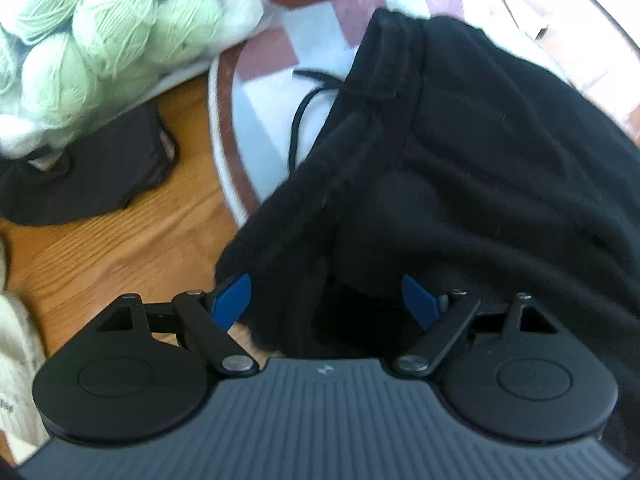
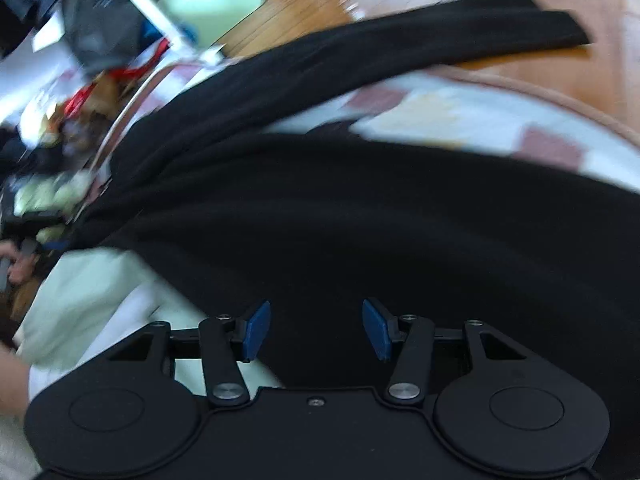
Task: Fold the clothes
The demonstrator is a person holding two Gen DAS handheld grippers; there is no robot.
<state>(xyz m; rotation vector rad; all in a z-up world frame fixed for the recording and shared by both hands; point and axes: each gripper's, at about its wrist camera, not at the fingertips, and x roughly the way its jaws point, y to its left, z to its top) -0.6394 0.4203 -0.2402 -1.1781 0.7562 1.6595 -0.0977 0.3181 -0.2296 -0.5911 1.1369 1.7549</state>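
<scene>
left gripper (image 1: 326, 300): jaws spread wide, a bunched fold of the black pants (image 1: 460, 168) sits between the blue pads, not pinched
right gripper (image 2: 316, 330): partway open, nothing clamped, hovering over black fabric
pants: fill the centre-right of the left view, lying on a patchwork rug (image 1: 264, 92), drawstring (image 1: 308, 108) loose
upper left: bag of green yarn (image 1: 88, 36) on the wood floor (image 1: 132, 240)

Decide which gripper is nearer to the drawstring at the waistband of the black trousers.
Left. The left gripper sits over the black trousers, with the drawstring just ahead. The right gripper hovers above plain black cloth; no drawstring shows in its view.
</scene>
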